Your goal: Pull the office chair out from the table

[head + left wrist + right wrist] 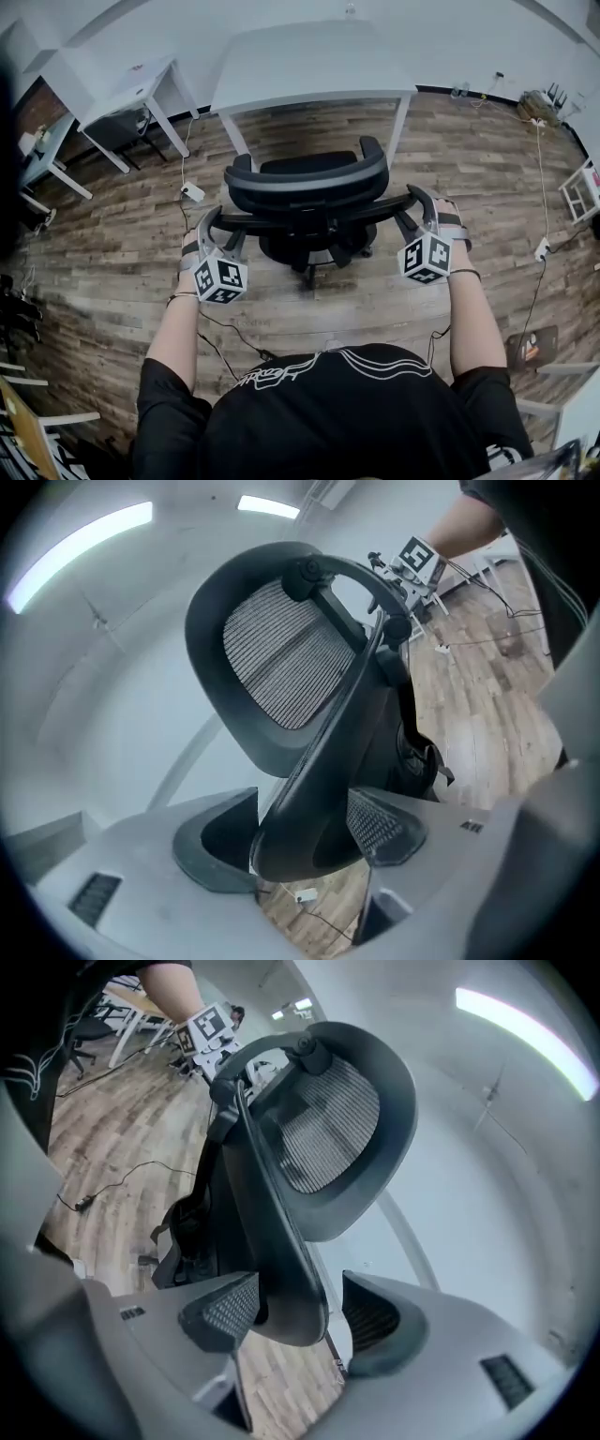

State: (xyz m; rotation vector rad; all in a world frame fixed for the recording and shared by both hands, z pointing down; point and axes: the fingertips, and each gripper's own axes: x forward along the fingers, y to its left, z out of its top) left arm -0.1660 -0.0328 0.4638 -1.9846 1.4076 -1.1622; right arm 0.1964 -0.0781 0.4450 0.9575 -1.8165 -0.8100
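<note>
Two grippers are at work here, and I see both spread wide. The left gripper (pixel 217 230) has the tip of the chair's left armrest (pixel 309 827) between its jaws. In the left gripper view, one pad (pixel 211 846) stands clear of the armrest with floor showing in the gap. The other pad (pixel 380 827) lies just beside it, perhaps brushing it, though I cannot be sure from this angle. The right gripper (pixel 417 208) mirrors that around the right armrest (pixel 281 1279). Its outer pad (pixel 375 1321) is apart from the plastic and its inner pad (pixel 220 1312) is close against it. Neither gripper is pinching anything.

In the head view the office chair (pixel 305 183) sits dead centre on the wood floor (pixel 112 253) with its mesh back towards me. The left gripper is at its nine o'clock and the right at its three. The white table (pixel 314 66) is at the chair's twelve o'clock, and the chair stands near the table's front edge but out from under it. More white desks (pixel 141 89) stand at ten o'clock.

For markings, each marker cube (pixel 221 279) carries black-and-white square patterns. The black T-shirt (pixel 328 412) has a white line print that is too warped for me to read.
</note>
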